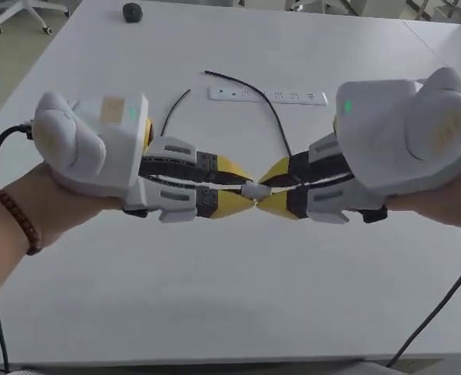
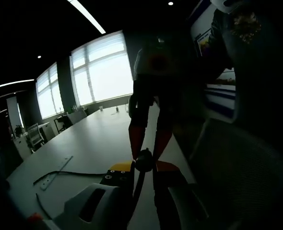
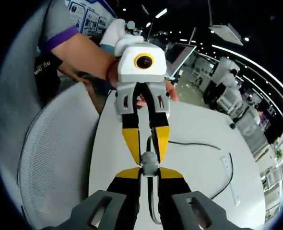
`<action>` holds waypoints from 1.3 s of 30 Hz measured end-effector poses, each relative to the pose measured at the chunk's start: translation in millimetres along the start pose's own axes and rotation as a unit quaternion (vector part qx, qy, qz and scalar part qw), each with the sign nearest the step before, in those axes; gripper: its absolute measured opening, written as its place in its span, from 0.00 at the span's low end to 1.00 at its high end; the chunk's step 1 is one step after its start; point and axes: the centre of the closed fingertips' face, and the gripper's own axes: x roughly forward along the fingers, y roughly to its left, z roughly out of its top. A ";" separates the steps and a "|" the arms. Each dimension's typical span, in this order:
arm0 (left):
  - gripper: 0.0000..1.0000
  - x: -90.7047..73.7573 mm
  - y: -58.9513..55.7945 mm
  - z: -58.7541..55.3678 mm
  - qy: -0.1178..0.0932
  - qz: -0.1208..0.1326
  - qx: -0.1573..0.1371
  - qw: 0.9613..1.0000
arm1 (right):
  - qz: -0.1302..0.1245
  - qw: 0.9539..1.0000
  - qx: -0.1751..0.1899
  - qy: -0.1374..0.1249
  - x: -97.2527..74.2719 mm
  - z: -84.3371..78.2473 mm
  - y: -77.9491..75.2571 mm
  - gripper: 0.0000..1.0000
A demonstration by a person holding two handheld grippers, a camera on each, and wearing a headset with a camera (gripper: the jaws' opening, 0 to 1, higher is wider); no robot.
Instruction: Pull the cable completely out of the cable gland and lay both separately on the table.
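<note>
A long white table (image 1: 230, 305) is seen, with a chair's castor base (image 1: 18, 14) on the pale floor (image 1: 4, 70) beyond it. Large bright windows (image 2: 103, 67) are set in one wall under ceiling light strips (image 2: 86, 15); a grey mesh chair back (image 3: 55, 158) is placed beside the table

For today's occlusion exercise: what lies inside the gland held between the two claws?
The cable leads into the gland; the stretch inside is hidden by the gland's own body.
</note>
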 end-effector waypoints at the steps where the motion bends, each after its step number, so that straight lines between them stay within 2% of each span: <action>1: 0.15 -0.6 1.5 0.7 -0.002 0.003 -0.002 1.000 | -0.006 1.000 -0.005 -0.001 -0.5 0.9 -0.4 0.07; 3: 0.15 -0.7 3.5 2.7 -0.001 0.010 -0.013 1.000 | -0.012 1.000 -0.015 0.000 -1.2 1.6 -1.2 0.07; 5: 0.15 -1.0 6.3 4.8 -0.001 0.016 -0.024 1.000 | -0.035 0.998 -0.053 0.006 -3.0 4.2 -5.3 0.07; 7: 0.15 -1.4 7.3 5.6 -0.001 0.018 -0.030 0.999 | -0.040 0.998 -0.051 0.006 -1.3 1.8 -6.8 0.07; 11: 0.15 -2.6 9.1 7.6 -0.002 0.025 -0.050 0.998 | -0.060 0.995 -0.081 0.010 -2.6 3.4 -9.2 0.07; 17: 0.15 -5.4 14.6 11.4 -0.019 0.034 -0.096 0.995 | -0.104 0.983 -0.152 0.023 -6.2 8.7 -14.8 0.07; 18: 0.15 -6.7 16.4 13.3 -0.026 0.037 -0.107 0.993 | -0.119 0.976 -0.179 0.023 -7.5 11.2 -17.0 0.07; 20: 0.15 -7.7 16.7 13.7 -0.030 0.035 -0.132 0.990 | -0.128 0.972 -0.193 0.027 -8.1 11.9 -17.0 0.07; 22: 0.15 -9.3 19.8 16.7 -0.042 0.039 -0.149 0.987 | -0.146 0.962 -0.231 0.027 -9.9 15.3 -20.1 0.07; 24: 0.15 -10.2 21.5 16.0 -0.042 0.039 -0.155 0.986 | -0.152 0.961 -0.228 0.027 -9.2 14.9 -19.6 0.07; 25: 0.15 -11.0 22.8 17.5 -0.048 0.040 -0.161 0.985 | -0.164 0.953 -0.255 0.026 -10.0 17.2 -22.3 0.07; 26: 0.15 -11.0 22.3 16.9 -0.048 0.038 -0.173 0.983 | -0.170 0.946 -0.274 0.031 -9.7 16.8 -22.2 0.07; 27: 0.15 -11.1 23.6 17.0 -0.050 0.040 -0.178 0.982 | -0.175 0.943 -0.281 0.032 -9.8 17.1 -22.8 0.07; 28: 0.15 -11.4 24.7 17.1 -0.052 0.040 -0.181 0.981 | -0.184 0.936 -0.299 0.036 -9.2 16.9 -23.0 0.07; 29: 0.15 -10.9 24.8 15.3 -0.050 0.039 -0.190 0.980 | -0.186 0.931 -0.312 0.038 -7.2 16.2 -21.9 0.07; 30: 0.15 -10.8 25.0 14.3 -0.049 0.039 -0.194 0.979 | -0.190 0.930 -0.314 0.037 -6.4 15.4 -21.9 0.07; 31: 0.15 -11.0 25.3 13.5 -0.052 0.039 -0.208 0.976 | -0.196 0.924 -0.327 0.037 -6.1 15.5 -22.2 0.07; 32: 0.15 -11.2 25.0 12.6 -0.052 0.037 -0.221 0.973 | -0.201 0.920 -0.333 0.043 -6.6 13.6 -23.0 0.07; 33: 0.15 -11.7 26.5 12.9 -0.056 0.038 -0.221 0.973 | -0.208 0.915 -0.344 0.039 -6.8 15.4 -23.2 0.07; 34: 0.15 -11.7 26.4 12.7 -0.056 0.037 -0.225 0.972 | -0.208 0.913 -0.349 0.039 -6.3 15.3 -22.4 0.07; 35: 0.15 -11.7 26.2 12.6 -0.057 0.036 -0.232 0.970 | -0.210 0.909 -0.359 0.040 -6.2 15.9 -22.3 0.07; 36: 0.15 -12.0 26.7 13.1 -0.060 0.037 -0.234 0.970 | -0.224 0.899 -0.374 0.049 -9.7 16.4 -25.2 0.07; 37: 0.15 -12.1 26.6 13.4 -0.061 0.035 -0.241 0.968 | -0.217 0.901 -0.373 0.043 -8.3 17.0 -22.7 0.07; 38: 0.15 -12.6 26.9 15.0 -0.068 0.032 -0.256 0.964 | -0.223 0.895 -0.383 0.039 -10.4 19.8 -24.0 0.07; 39: 0.15 -12.9 27.4 15.6 -0.070 0.032 -0.258 0.963 | -0.229 0.888 -0.396 0.039 -11.7 22.0 -25.0 0.07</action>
